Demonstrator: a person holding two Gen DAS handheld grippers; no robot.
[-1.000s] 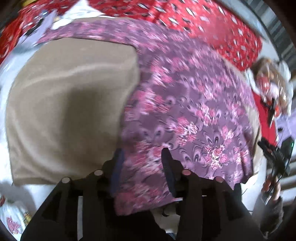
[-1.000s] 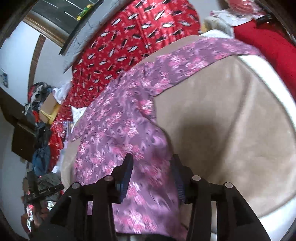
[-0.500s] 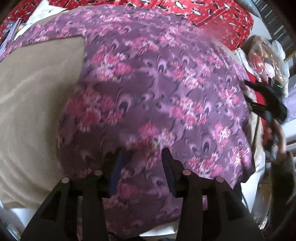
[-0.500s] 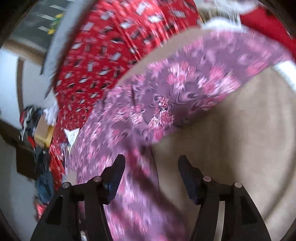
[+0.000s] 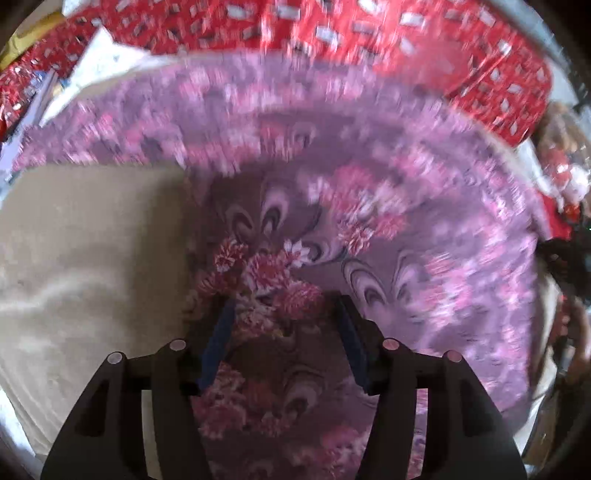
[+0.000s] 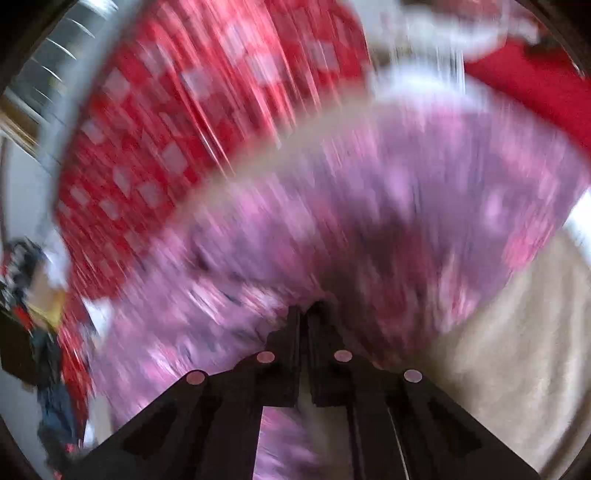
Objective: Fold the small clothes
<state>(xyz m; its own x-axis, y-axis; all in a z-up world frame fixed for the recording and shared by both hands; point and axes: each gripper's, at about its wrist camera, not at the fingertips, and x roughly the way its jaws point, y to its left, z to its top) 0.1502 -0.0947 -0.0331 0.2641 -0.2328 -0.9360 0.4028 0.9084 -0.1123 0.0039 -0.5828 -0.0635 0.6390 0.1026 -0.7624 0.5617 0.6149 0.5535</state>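
Since earlier, right gripper (image 6: 303,314) snapped closed, left gripper (image 5: 284,314) widened over purple floral garment (image 5: 369,221).

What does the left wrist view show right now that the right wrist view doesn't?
Only the left wrist view: the left gripper, jaws apart after just opening further, purple flowered cloth lying between them and not pinched; a sharp look at the print.

Only the right wrist view: the right gripper, jaws just closed tight together at the cloth's edge; too blurred to tell if fabric is caught. A dark pile of clothes at far left.

Both: the flowered cloth on a beige surface, with red patterned fabric behind.
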